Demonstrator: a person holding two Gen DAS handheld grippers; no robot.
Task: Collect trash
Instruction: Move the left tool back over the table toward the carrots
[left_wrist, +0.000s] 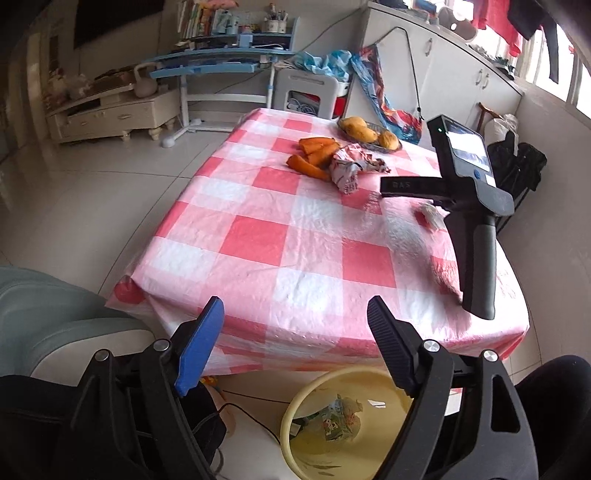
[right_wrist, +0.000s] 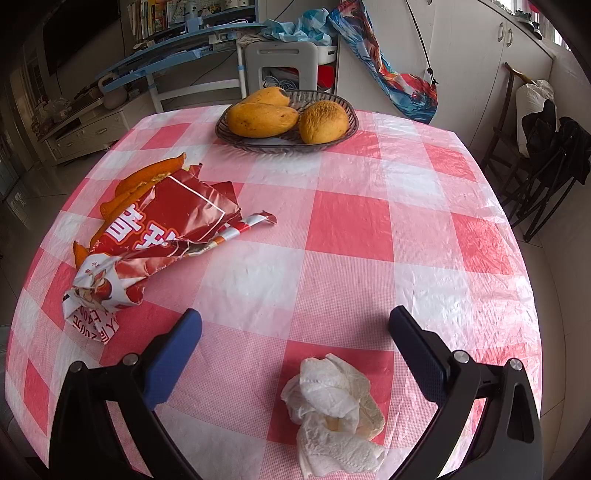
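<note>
A crumpled white tissue (right_wrist: 334, 410) lies on the checked tablecloth (right_wrist: 351, 221) between the fingers of my right gripper (right_wrist: 295, 325), which is open just above it. A torn red snack wrapper (right_wrist: 155, 236) and orange peels (right_wrist: 147, 177) lie to the left; they also show in the left wrist view, the wrapper (left_wrist: 351, 166) beside the peels (left_wrist: 314, 155). My left gripper (left_wrist: 295, 310) is open and empty at the table's near edge, above a yellow bin (left_wrist: 343, 421) on the floor that holds a colourful wrapper (left_wrist: 336, 417). The right gripper's body (left_wrist: 469, 206) stands over the tissue (left_wrist: 430, 216).
A wicker basket (right_wrist: 288, 142) with mangoes (right_wrist: 262, 118) sits at the table's far side. Beyond it stand a white stool (right_wrist: 284, 62), a blue desk (left_wrist: 214, 62) and white cabinets (left_wrist: 461, 74). A grey seat (left_wrist: 55, 317) is at the lower left. A dark folding chair (right_wrist: 550, 166) stands right.
</note>
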